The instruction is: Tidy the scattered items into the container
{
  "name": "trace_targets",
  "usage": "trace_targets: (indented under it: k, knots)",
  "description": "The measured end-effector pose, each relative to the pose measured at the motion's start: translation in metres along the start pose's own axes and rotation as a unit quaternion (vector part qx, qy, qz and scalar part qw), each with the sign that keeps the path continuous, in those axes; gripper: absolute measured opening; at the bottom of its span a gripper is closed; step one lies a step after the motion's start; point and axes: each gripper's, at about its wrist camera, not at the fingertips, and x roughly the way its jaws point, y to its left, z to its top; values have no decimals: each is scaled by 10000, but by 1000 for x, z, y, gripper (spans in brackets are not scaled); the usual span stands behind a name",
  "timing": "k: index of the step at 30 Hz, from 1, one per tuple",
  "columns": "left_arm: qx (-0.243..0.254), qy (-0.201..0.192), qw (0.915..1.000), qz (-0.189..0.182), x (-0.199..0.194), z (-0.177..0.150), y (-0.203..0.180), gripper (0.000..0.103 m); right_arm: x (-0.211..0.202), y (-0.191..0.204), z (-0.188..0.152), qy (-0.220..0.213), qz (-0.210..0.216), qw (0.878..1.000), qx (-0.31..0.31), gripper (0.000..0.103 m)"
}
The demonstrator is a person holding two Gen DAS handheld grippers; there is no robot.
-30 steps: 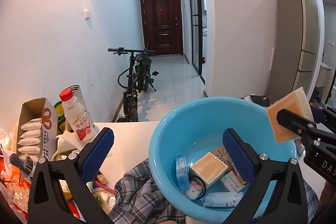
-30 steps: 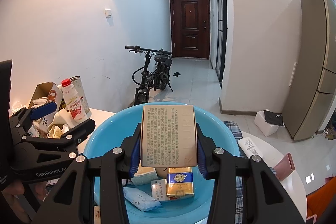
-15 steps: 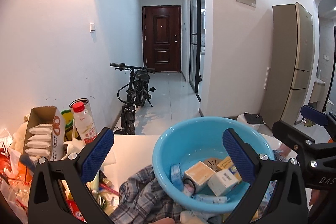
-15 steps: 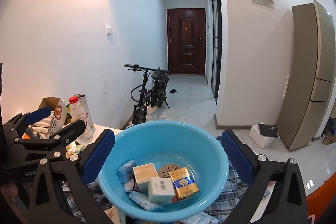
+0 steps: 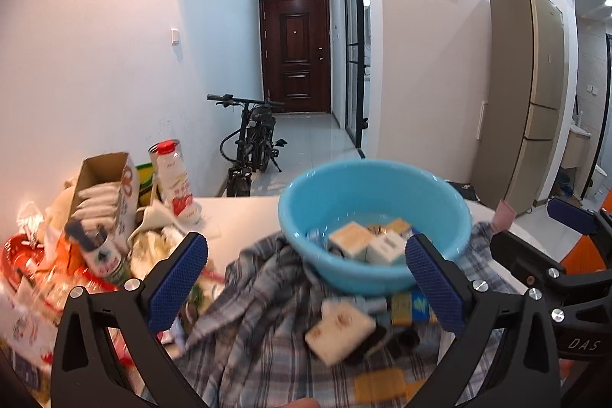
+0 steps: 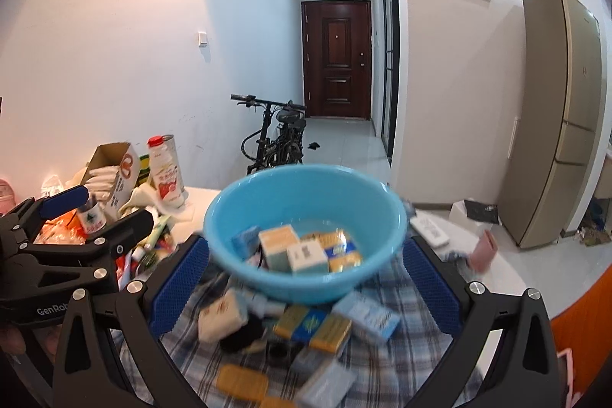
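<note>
The white bench point(image 6: 508, 266) carried everything, and a grey plaid cloth point(image 6: 405, 297) lay spread over its near part. On that cloth sat the blue basin point(image 6: 306, 217), tipped a little toward me, with a tan-topped box point(image 6: 278, 239), a white box point(image 6: 308, 255) and a blue-and-gold packet point(image 6: 340, 249) lying together in its bottom. To the left stood a heap of clutter: an open cardboard carton point(image 5: 103, 186) holding white sachets, and just beside it a milk drink bottle point(image 5: 174, 184) with a red cap. In front of the basin more small things lay scattered on the cloth, blurred: a cream packet point(image 5: 338, 329), a light blue box point(image 6: 367, 316), a gold-and-blue packet point(image 6: 311, 325) and a flat orange piece point(image 6: 243, 381). My left gripper point(image 5: 306, 283) hung spread wide before the basin with nothing between its pads. My right gripper point(image 6: 304, 289) was likewise spread wide and held nothing, the basin framed between its blue pads point(image 6: 428, 289).
</note>
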Motion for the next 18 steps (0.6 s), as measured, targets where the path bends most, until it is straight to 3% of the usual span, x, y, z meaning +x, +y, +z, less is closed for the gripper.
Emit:
trace_targets:
  k: [8, 18]
  knots:
    - [-92, 287, 9995, -49, -23, -51, -6, 103, -30, 2, -46, 215, 18, 9997, 146, 103]
    - [-74, 615, 9981, -23, -23, -84, -9, 103, -34, 6, -86, 566, -109, 9982, 183, 103]
